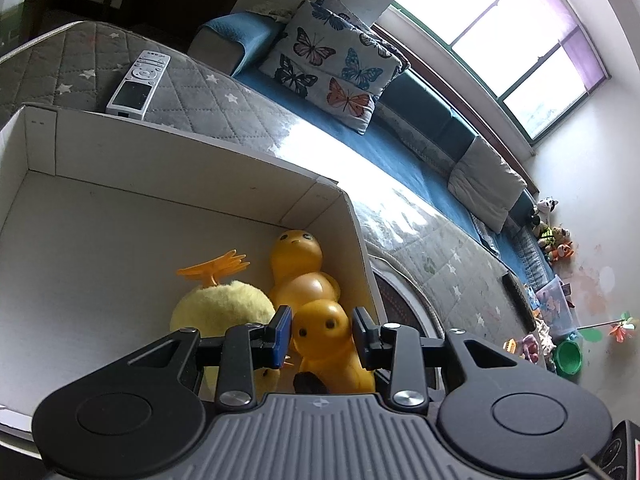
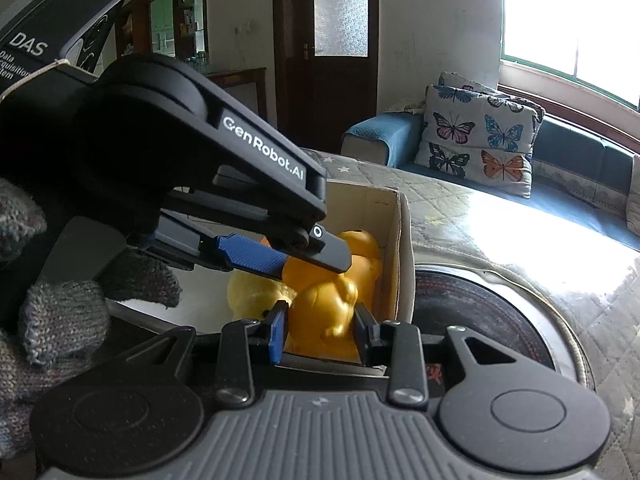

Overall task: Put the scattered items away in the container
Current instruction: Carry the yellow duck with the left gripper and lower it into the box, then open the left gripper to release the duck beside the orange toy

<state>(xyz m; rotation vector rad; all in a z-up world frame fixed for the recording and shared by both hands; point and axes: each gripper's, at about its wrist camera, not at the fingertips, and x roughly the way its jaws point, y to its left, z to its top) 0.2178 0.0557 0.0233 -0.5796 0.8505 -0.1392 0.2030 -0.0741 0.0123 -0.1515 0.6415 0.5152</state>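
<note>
A white cardboard box (image 1: 160, 168) stands on a grey quilted cover. Inside it lie a fluffy yellow plush (image 1: 220, 304) with an orange crest and a glossy yellow duck toy (image 1: 298, 260). My left gripper (image 1: 322, 320) hangs over the box's right corner, shut on a second yellow duck toy (image 1: 320, 326) by its head. In the right wrist view this left gripper (image 2: 316, 266) reaches in from the upper left. My right gripper (image 2: 322, 312) is just over the box's near wall (image 2: 402, 248), shut on another yellow toy (image 2: 324, 308), which is blurred.
A grey remote (image 1: 138, 84) lies on the cover behind the box. A butterfly cushion (image 1: 328, 64) leans on the blue sofa. A round dark-patterned disc (image 2: 472, 312) sits right of the box. A knit-gloved hand (image 2: 60, 312) holds the left gripper. Small toys (image 1: 560, 340) litter the floor.
</note>
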